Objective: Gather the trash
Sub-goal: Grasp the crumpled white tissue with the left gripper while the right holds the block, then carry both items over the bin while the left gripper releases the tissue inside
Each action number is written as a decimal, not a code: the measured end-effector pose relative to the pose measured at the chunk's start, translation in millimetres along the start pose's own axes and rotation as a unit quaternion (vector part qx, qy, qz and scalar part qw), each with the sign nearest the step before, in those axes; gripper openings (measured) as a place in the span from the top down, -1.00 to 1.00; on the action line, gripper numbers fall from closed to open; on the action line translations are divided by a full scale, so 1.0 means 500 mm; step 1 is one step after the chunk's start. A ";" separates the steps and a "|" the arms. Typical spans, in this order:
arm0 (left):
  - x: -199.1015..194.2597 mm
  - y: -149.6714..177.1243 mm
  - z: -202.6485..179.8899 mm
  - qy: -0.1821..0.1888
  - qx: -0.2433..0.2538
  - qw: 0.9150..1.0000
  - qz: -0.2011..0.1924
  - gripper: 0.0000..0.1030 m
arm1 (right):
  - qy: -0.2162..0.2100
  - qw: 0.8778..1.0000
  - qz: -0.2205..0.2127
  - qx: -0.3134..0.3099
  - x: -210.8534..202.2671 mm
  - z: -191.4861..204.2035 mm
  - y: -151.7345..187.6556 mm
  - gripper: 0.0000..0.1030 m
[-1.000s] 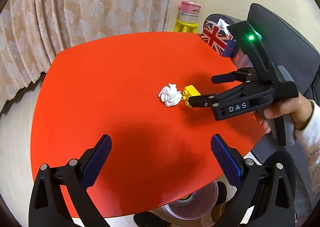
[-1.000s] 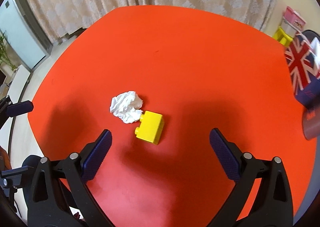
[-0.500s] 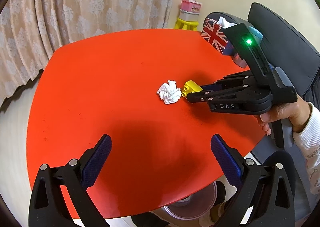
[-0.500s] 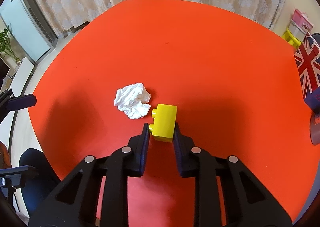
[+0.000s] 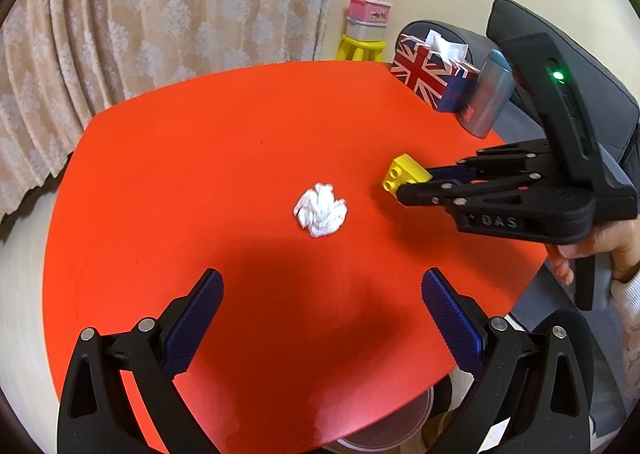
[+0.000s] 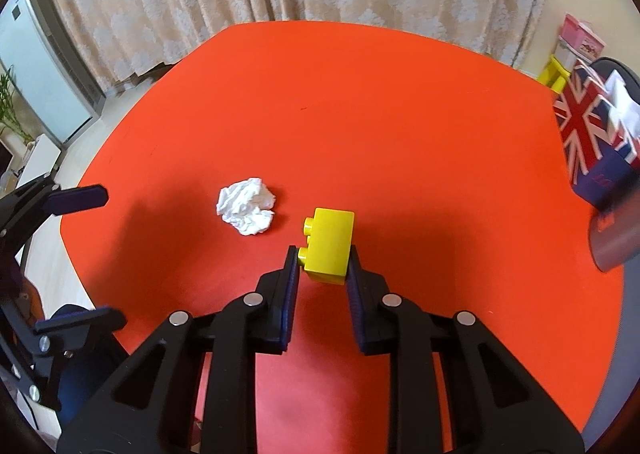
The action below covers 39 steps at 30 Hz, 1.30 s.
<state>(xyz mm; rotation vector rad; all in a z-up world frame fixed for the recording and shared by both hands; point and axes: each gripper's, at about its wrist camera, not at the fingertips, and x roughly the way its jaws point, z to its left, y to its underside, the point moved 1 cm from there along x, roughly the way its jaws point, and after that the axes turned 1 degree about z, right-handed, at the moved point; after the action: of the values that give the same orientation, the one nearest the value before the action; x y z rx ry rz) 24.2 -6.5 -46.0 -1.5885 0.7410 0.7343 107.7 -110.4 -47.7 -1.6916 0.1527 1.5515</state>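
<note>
Yellow brick (image 6: 329, 246) clamped in your right gripper (image 6: 322, 262), just above the red table (image 5: 200, 157).
Your left gripper (image 5: 322, 306) hung open; paper wad (image 5: 320, 209) sat mid-table, apart from the brick.

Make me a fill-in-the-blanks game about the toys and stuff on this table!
1. The right tool is shut on a ____ toy brick.
2. The crumpled tissue lies on a ____ table.
3. The tissue box bears a British ____ pattern.
4. The left tool is ____, holding nothing.

Missing words: yellow; red; flag; open
</note>
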 end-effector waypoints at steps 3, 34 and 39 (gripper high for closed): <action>0.010 -0.018 -0.001 0.004 -0.001 1.000 -0.002 -0.85 | 0.008 1.000 -0.003 0.006 -0.016 -0.012 0.001 0.56; 0.158 -0.068 0.006 -0.009 0.009 0.999 0.040 0.52 | 0.020 0.999 -0.019 0.045 -0.061 -0.091 0.034 0.56; 0.134 -0.067 0.000 -0.007 0.013 0.999 0.034 0.53 | 0.018 0.999 -0.023 0.046 -0.067 -0.085 0.037 0.56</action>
<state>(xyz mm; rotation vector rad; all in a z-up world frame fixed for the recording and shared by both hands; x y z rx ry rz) 91.5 -6.7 -79.7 -1.5394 0.7954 0.7817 122.0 -162.9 -30.9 -1.6414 0.1986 1.4585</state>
